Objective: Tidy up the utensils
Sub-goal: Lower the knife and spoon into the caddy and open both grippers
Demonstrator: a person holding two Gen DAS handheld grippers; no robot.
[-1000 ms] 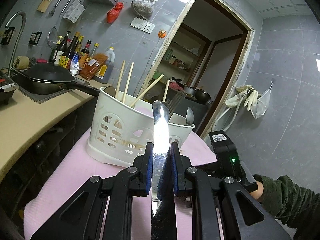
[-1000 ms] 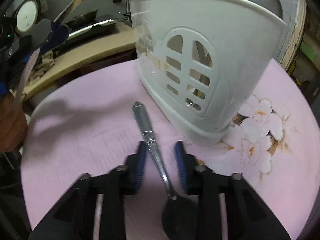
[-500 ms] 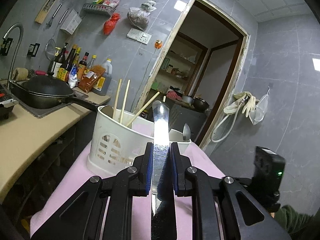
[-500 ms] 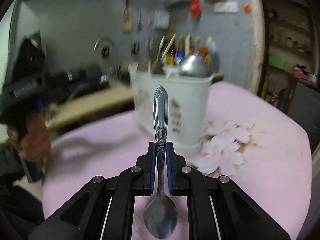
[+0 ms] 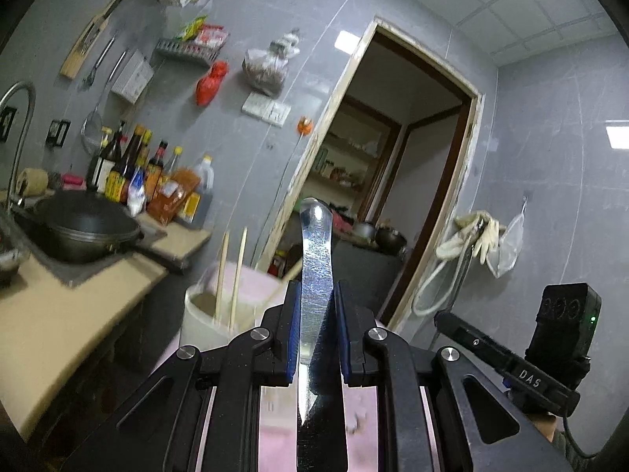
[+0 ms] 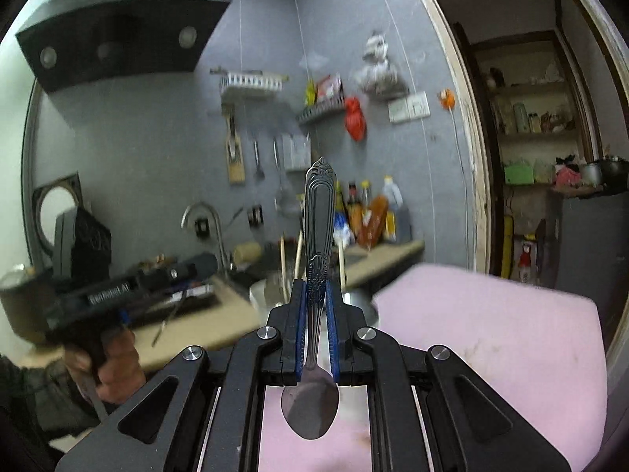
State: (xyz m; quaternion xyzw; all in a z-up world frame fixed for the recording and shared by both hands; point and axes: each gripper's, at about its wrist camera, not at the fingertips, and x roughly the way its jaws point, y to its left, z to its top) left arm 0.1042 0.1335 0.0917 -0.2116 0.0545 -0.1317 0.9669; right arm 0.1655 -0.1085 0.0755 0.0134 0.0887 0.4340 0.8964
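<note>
Both tools are raised above the white utensil holder (image 5: 204, 314) on the pink surface (image 6: 491, 322). The left tool (image 5: 316, 334) grips a knife (image 5: 316, 275), handle pointing up; the right tool (image 6: 314, 326) clamps a spoon (image 6: 314, 314), bowl toward the camera.

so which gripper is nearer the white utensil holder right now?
Left, though not by much. The left gripper, shut on a knife, sits just behind the utensil holder. The right gripper, shut on a spoon, is a bit farther back.
</note>
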